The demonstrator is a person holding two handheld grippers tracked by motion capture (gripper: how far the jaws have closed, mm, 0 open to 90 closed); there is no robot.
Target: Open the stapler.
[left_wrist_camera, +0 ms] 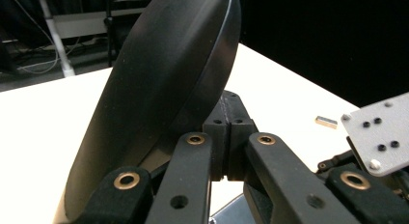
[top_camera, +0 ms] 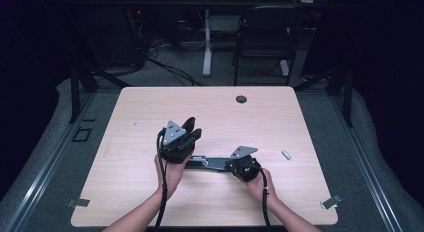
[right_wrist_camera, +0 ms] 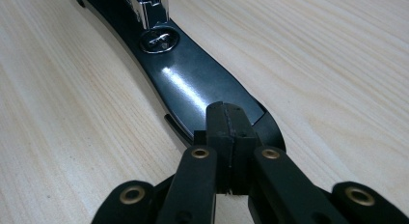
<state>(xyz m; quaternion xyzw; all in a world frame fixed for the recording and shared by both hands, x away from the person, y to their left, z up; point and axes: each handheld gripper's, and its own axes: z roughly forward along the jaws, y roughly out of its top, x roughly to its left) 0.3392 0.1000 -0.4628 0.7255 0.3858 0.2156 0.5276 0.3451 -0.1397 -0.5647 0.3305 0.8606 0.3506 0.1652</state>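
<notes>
Basically blk stapler [top_camera: 212,163] opened flat, glossy base, chrome anvil.

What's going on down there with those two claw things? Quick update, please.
Left gripper shut, beside the raised black stapler top. Right gripper shut, resting on the black metal stapler base. Small silver staple strip lies apart, no obstruction.

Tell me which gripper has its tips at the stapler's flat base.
The right gripper: its shut jaws meet the flat base at its end, while the left gripper is up beside the raised cover.
</notes>
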